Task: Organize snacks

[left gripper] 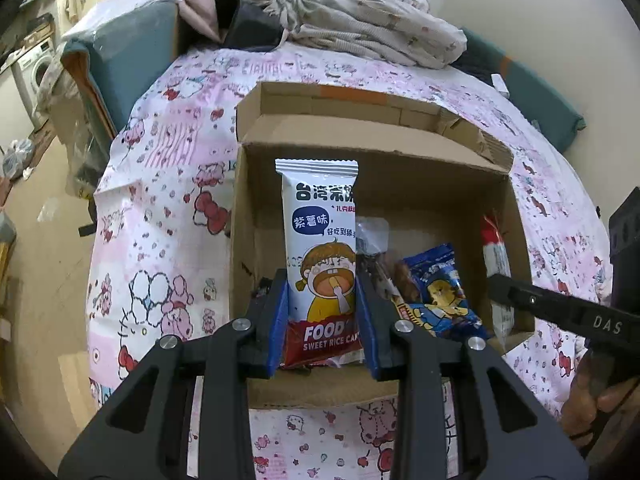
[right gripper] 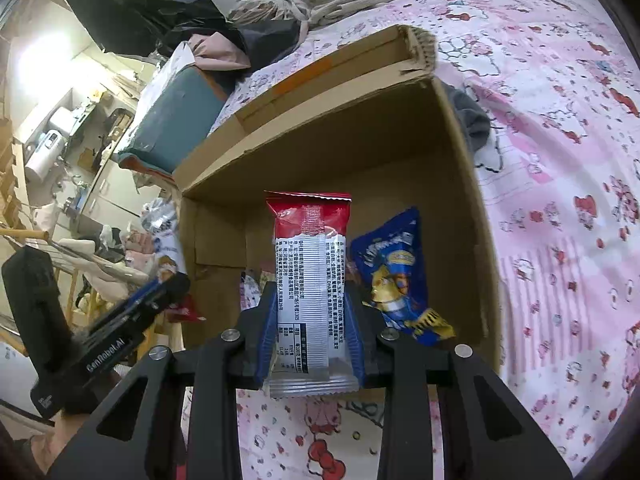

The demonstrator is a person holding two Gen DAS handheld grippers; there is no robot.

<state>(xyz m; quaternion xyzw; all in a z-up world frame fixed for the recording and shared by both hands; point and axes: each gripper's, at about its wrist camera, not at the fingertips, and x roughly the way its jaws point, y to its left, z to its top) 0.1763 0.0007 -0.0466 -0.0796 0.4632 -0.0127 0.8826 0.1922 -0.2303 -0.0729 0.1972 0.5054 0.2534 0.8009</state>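
My left gripper (left gripper: pixel 322 292) is shut on a white sweet rice cake packet (left gripper: pixel 320 240) with a cartoon child, held upright over the open cardboard box (left gripper: pixel 400 184). In the right wrist view my right gripper (right gripper: pixel 310 304) is shut on a red-and-white snack packet (right gripper: pixel 308 280), its printed back facing me, above the same box (right gripper: pixel 460 184). A blue snack bag (left gripper: pixel 440 296) lies inside the box, and this blue bag (right gripper: pixel 394 276) also shows beside the right gripper. A clear wrapped snack (left gripper: pixel 376 256) lies beside it. The right gripper's finger (left gripper: pixel 560 308) reaches in from the right.
The box sits on a bed with a pink cartoon sheet (left gripper: pixel 168 200). Crumpled bedding and clothes (left gripper: pixel 360 20) pile at the far end, with a teal cushion (left gripper: pixel 128 52) at the left. The other gripper (right gripper: pixel 100 332) and cluttered room lie left of the box.
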